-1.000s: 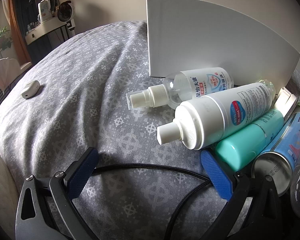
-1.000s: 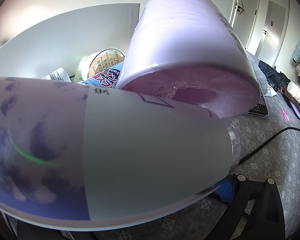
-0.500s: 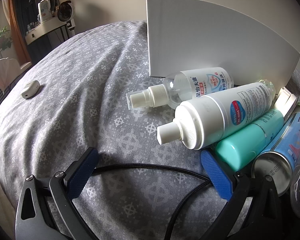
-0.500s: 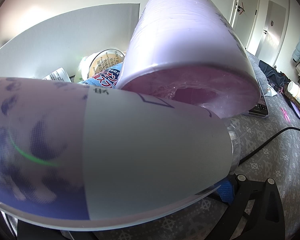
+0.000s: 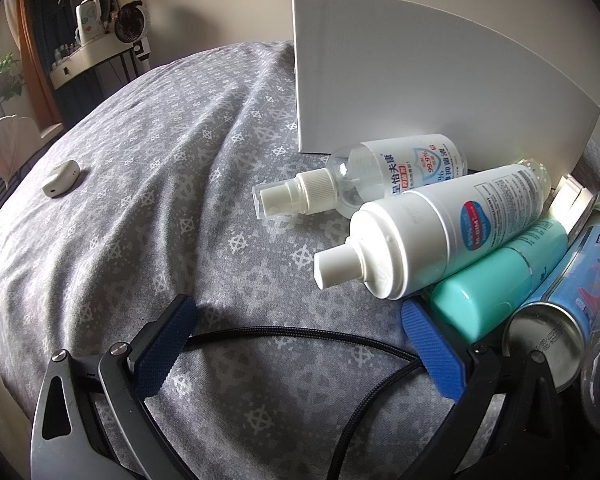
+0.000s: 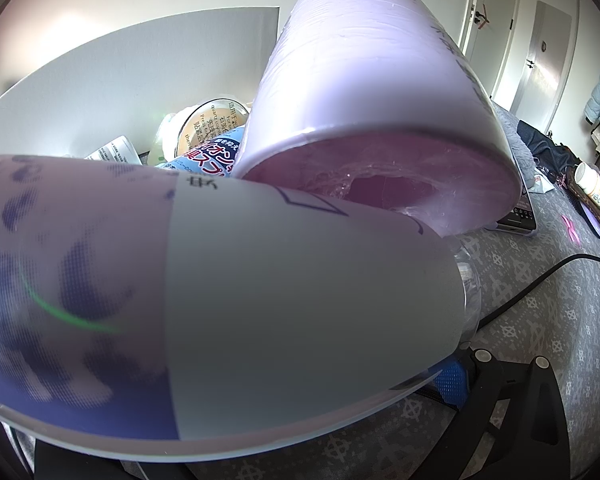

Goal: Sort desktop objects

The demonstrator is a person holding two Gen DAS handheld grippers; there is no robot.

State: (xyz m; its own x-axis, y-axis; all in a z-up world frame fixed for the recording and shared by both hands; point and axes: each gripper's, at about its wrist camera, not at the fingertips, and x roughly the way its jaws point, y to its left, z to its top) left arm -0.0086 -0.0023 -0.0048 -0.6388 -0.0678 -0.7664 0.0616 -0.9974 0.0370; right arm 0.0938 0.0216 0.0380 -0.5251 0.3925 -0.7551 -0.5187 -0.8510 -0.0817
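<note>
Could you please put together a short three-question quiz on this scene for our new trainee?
1. True or false: the left gripper is open and holds nothing.
2. Which item lies directly against the white board? A) the clear spray bottle B) the teal bottle C) the small white device
3. In the right wrist view, what fills most of the frame, hiding the right gripper's left finger?

Key
1. True: only patterned cloth and a black cable lie between its blue pads.
2. A.
3. A large purple-printed bottle, with a lilac roll behind it.
</note>
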